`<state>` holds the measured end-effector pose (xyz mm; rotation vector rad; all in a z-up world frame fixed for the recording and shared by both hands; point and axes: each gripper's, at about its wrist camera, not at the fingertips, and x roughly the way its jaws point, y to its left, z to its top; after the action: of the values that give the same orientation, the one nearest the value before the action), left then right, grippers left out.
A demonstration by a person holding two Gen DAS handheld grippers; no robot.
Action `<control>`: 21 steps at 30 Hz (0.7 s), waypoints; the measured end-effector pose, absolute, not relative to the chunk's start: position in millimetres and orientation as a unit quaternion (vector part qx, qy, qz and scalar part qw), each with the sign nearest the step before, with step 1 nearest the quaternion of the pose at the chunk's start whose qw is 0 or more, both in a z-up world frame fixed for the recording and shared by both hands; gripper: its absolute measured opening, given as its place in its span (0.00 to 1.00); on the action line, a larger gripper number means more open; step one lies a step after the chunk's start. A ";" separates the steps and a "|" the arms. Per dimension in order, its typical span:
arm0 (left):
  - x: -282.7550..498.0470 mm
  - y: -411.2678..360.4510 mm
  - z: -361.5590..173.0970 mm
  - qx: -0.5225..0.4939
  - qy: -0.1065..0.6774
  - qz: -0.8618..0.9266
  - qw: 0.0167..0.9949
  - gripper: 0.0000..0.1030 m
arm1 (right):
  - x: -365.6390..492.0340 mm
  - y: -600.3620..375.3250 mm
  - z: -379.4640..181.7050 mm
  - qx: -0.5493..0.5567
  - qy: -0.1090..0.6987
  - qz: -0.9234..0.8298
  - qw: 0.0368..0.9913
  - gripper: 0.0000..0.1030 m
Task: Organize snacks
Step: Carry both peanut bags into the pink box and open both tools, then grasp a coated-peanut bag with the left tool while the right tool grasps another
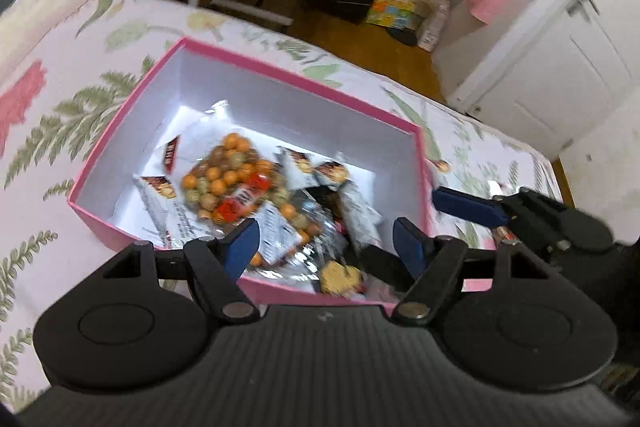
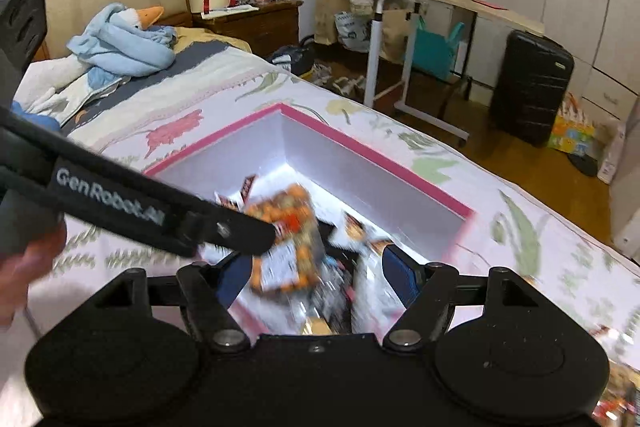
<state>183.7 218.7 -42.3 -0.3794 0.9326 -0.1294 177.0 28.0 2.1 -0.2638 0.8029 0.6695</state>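
A pink box (image 1: 120, 131) with a white inside lies on the floral bedsheet and holds several snack packets. A clear bag of orange and brown coated nuts (image 1: 224, 183) lies on top, with small white packets (image 1: 296, 163) beside it. My left gripper (image 1: 326, 241) is open and empty over the box's near edge. My right gripper (image 2: 316, 273) is open and empty over the same box (image 2: 360, 155), above the nut bag (image 2: 286, 227). The right gripper's blue fingers (image 1: 468, 205) show at the box's right rim in the left wrist view. The left gripper's black body (image 2: 160, 211) crosses the right wrist view.
The box sits on a bed with a floral sheet (image 2: 168, 107). A blue blanket and a goose plush (image 2: 120, 39) lie near the headboard. Beyond the bed stand a black suitcase (image 2: 532, 87), a rolling side table (image 2: 440, 3) and white wardrobes (image 1: 560, 39). More snack packets lie at the lower right (image 2: 620, 387).
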 end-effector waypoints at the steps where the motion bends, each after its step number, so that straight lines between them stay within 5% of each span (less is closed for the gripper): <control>1: 179.9 213.0 -35.7 -0.174 0.445 -0.069 0.876 0.70 | 175.4 19.0 8.6 -0.124 0.387 0.314 0.858 0.74; 13: 159.2 115.4 14.9 -0.125 0.438 -0.185 0.871 0.70 | 151.4 -114.6 52.7 -0.069 0.414 0.270 0.866 0.75; 21: 175.4 42.9 4.7 -0.105 0.456 -0.236 0.852 0.70 | 155.7 -175.4 32.2 -0.058 0.426 0.240 0.870 0.77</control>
<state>175.4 42.9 4.7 -0.2219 0.9590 -0.4966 155.7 -175.4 32.2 -0.1214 0.8911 0.5013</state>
